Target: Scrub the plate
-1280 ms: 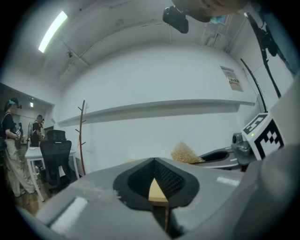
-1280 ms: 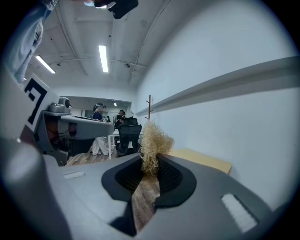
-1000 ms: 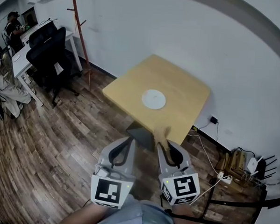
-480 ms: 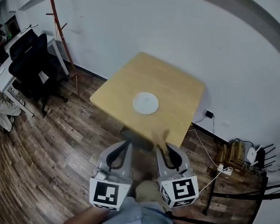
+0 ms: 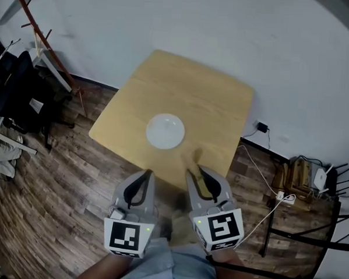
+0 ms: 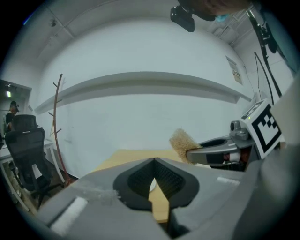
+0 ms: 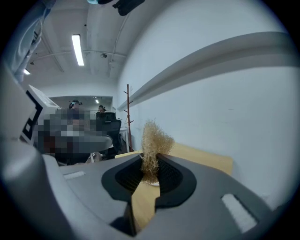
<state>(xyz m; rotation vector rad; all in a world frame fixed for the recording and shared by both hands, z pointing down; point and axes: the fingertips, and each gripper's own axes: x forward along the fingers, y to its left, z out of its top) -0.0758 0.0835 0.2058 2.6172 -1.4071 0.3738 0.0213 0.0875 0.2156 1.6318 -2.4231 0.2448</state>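
One view, the head view, shows the whole plate: round, white, lying flat in the middle of the wooden table. Up close, the right gripper view shows the right gripper pinching a tan, fuzzy scrubber. The left gripper view shows the left gripper pressed together, holding nothing.

R hand-held gripper clamped on tan fibre scrubber.

White plate flat on table, tan scrubber in rt claw
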